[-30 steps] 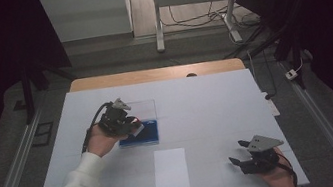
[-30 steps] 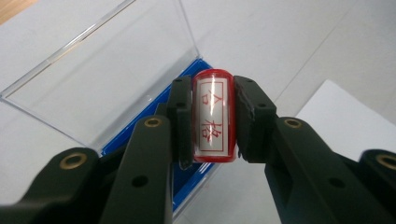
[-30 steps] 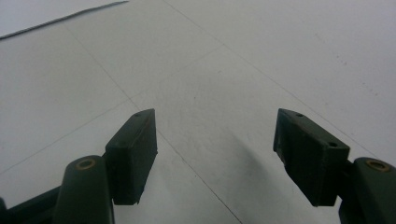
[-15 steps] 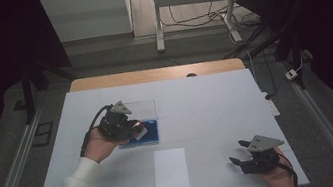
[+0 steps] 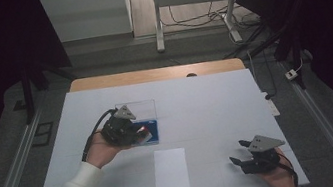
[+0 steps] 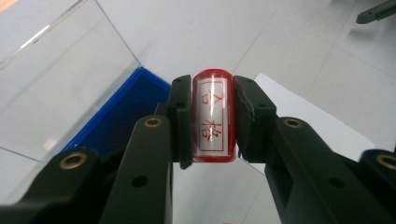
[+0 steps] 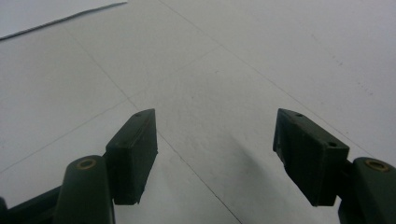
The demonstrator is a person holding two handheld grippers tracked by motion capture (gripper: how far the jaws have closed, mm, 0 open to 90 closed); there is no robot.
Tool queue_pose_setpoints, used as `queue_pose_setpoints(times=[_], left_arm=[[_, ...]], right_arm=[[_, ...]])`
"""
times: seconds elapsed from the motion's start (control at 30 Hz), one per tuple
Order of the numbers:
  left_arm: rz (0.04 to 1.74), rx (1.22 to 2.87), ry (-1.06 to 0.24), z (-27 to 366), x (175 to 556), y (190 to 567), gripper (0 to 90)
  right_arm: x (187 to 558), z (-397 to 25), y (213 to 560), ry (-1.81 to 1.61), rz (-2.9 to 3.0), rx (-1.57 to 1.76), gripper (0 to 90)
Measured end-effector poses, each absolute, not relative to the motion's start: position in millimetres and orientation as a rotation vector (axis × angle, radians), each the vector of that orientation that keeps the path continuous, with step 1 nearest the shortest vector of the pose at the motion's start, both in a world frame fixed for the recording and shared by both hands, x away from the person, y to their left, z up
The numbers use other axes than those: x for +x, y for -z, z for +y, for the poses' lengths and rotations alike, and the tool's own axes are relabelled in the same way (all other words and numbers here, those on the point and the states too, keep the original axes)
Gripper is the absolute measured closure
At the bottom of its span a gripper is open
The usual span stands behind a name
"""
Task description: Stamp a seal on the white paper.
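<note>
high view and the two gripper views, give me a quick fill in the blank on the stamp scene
1. The left gripper is shut on a ____ stamp.
2. The right gripper has its jaws ____.
3. The box beside the left gripper has a base coloured ____.
4. The sheet of paper lies flat on the ____.

Missing words: red; open; blue; table

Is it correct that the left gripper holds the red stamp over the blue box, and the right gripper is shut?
Not quite: the right gripper is open, its jaws wide apart in the right gripper view. The left gripper does hold the red stamp over the blue box.
</note>
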State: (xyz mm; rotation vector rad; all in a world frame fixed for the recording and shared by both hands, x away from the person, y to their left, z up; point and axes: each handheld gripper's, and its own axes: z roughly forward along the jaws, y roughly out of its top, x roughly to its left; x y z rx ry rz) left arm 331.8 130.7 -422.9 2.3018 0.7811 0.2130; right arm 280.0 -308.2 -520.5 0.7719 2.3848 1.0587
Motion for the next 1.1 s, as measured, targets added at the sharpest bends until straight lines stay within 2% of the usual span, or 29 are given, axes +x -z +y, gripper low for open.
queue_pose_setpoints(times=[1.1], left_arm=[[0.640, 2.345, -0.116, 108, 298, 432, 69.7]], right_arm=[[279, -309, 521, -1.056, 2.386, 0.773, 30.7]])
